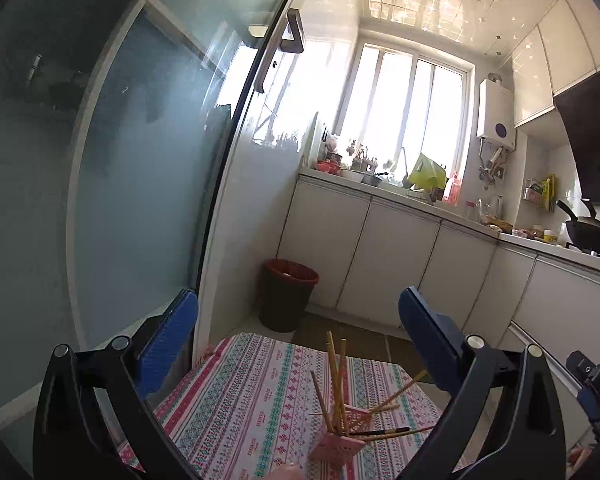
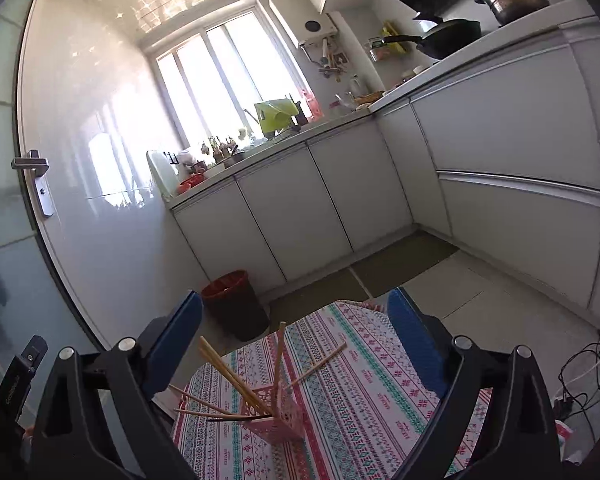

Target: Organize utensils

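A pink slotted utensil holder [image 1: 337, 442] [image 2: 279, 416] stands on a small table with a patterned cloth [image 1: 252, 392] [image 2: 364, 380]. Several yellow chopsticks [image 1: 336, 380] [image 2: 236, 380] stand in it, leaning at different angles. More chopsticks [image 1: 396, 432] [image 2: 320, 364] lie on the cloth beside it, one with a dark tip. My left gripper [image 1: 298, 336] is open and empty, held above and in front of the holder. My right gripper [image 2: 296, 332] is open and empty, also above the table.
A dark bin with a red rim [image 1: 286, 294] [image 2: 236, 304] stands on the floor beyond the table. A glass door [image 1: 100, 160] is at the left. White kitchen cabinets [image 1: 400, 260] [image 2: 320, 200] line the back and right. Cables [image 2: 580, 376] lie on the floor at right.
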`<state>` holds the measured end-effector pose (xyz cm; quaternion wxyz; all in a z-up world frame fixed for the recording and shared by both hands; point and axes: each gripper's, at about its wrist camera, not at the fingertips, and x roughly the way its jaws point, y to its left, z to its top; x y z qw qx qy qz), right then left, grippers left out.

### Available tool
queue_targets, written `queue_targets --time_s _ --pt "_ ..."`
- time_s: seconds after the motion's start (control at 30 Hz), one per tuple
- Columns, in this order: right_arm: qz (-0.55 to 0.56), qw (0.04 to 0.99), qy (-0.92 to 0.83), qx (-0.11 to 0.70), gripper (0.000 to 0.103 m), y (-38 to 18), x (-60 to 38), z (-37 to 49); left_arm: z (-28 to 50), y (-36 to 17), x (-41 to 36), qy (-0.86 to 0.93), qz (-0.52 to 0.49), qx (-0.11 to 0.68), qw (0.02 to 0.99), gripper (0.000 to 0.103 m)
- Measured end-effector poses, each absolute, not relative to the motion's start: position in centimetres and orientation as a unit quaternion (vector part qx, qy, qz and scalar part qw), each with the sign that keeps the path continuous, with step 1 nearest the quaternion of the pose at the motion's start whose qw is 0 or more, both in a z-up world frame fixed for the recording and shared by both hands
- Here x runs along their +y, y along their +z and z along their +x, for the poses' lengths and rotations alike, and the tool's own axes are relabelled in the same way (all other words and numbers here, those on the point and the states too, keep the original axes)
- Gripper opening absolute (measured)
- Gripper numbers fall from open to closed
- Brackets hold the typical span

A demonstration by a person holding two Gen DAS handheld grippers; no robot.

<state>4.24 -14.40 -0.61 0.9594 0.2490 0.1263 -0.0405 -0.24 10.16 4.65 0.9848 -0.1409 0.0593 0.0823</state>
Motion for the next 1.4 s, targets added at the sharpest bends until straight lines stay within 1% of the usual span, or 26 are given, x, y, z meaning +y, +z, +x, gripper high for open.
queue_targets --time_s 0.03,0.07,0.1,0.2,0.27,0.33,0.4,0.47,0.57,0.67,0.73,0.77,0.8,0.83,0.87,0.9,0.93,1.03,1.13,1.2,1.27,1.4 --pt "0.266 0.953 -0.042 0.138 0.091 -0.9 -15.5 4.5 -0.3 4.6 10.1 0.082 -0.142 0.065 0.984 0.096" --pt "0.289 0.941 -0.041 0.169 0.091 -1.7 -17.0 5.6 -0.4 4.4 10.1 0.082 -0.141 0.074 0.984 0.096" --pt "0.302 0.929 -0.039 0.211 0.091 -2.6 -18.0 7.2 -0.3 3.9 10.1 0.084 -0.134 0.086 0.984 0.096" --pt "0.353 0.855 -0.029 0.379 0.091 -7.7 -20.9 15.6 0.5 1.5 10.0 0.095 -0.104 0.115 0.983 0.096" --pt "0.381 0.797 -0.025 0.468 0.09 -11.4 -21.6 21.7 1.2 -0.3 10.6 0.108 -0.099 0.132 0.98 0.096" --pt "0.394 0.743 -0.028 0.541 0.088 -14.9 -21.2 27.9 2.2 -2.1 11.4 0.11 -0.114 0.154 0.975 0.096" --pt "0.404 0.706 -0.036 0.581 0.088 -17.8 -20.3 32.6 3.8 -3.8 12.1 0.104 -0.119 0.187 0.97 0.096" --pt "0.403 0.695 -0.056 0.593 0.088 -20.2 -19.1 36.7 4.9 -4.8 12.5 0.098 -0.11 0.211 0.966 0.096" --pt "0.377 0.688 -0.088 0.614 0.088 -23.1 -17.6 41.6 6.2 -5.6 13.8 0.103 -0.11 0.217 0.964 0.096" --pt "0.377 0.664 -0.09 0.639 0.072 -25.7 -16.7 45.0 7.0 -6.2 15.0 0.11 -0.123 0.228 0.96 0.096" --pt "0.358 0.661 -0.114 0.65 0.069 -26.8 -15.9 46.4 7.7 -6.7 15.8 0.112 -0.143 0.244 0.953 0.096" --pt "0.347 0.656 -0.126 0.658 0.064 -27.3 -15.5 46.8 8.0 -6.9 16.2 0.112 -0.152 0.251 0.949 0.096" --pt "0.332 0.661 -0.14 0.658 0.066 -27.2 -15.0 47.3 8.2 -7.0 16.4 0.112 -0.158 0.256 0.947 0.096" --pt "0.316 0.669 -0.149 0.656 0.063 -27.0 -14.5 47.9 8.4 -7.2 16.7 0.116 -0.163 0.261 0.944 0.096" --pt "0.288 0.672 -0.15 0.666 0.037 -27.1 -13.8 48.6 8.6 -7.4 16.9 0.122 -0.164 0.267 0.942 0.096" --pt "0.275 0.67 -0.148 0.673 0.015 -27.3 -13.4 49.0 8.8 -7.5 17.0 0.125 -0.164 0.272 0.94 0.096" --pt "0.275 0.676 -0.154 0.667 0.014 -27.2 -13.5 49.2 8.9 -7.6 17.1 0.126 -0.163 0.275 0.939 0.096" --pt "0.327 0.686 -0.153 0.631 0.011 -26.8 -15.0 49.1 8.8 -7.6 17.2 0.123 -0.167 0.279 0.938 0.096" --pt "0.378 0.735 -0.113 0.551 0.008 -23.5 -16.7 48.3 8.4 -7.3 17.0 0.118 -0.166 0.272 0.941 0.096" --pt "0.389 0.768 -0.097 0.5 0.008 -19.9 -17.7 47.4 8.1 -7.0 16.9 0.118 -0.164 0.267 0.942 0.096" --pt "0.384 0.801 -0.072 0.454 0.008 -14.8 -18.4 46.1 7.8 -6.6 16.6 0.12 -0.16 0.258 0.945 0.096" --pt "0.283 0.894 -0.028 0.345 0.008 -2.5 -17.1 40.6 7.2 -6.1 16.2 0.122 -0.155 0.247 0.949 0.096"
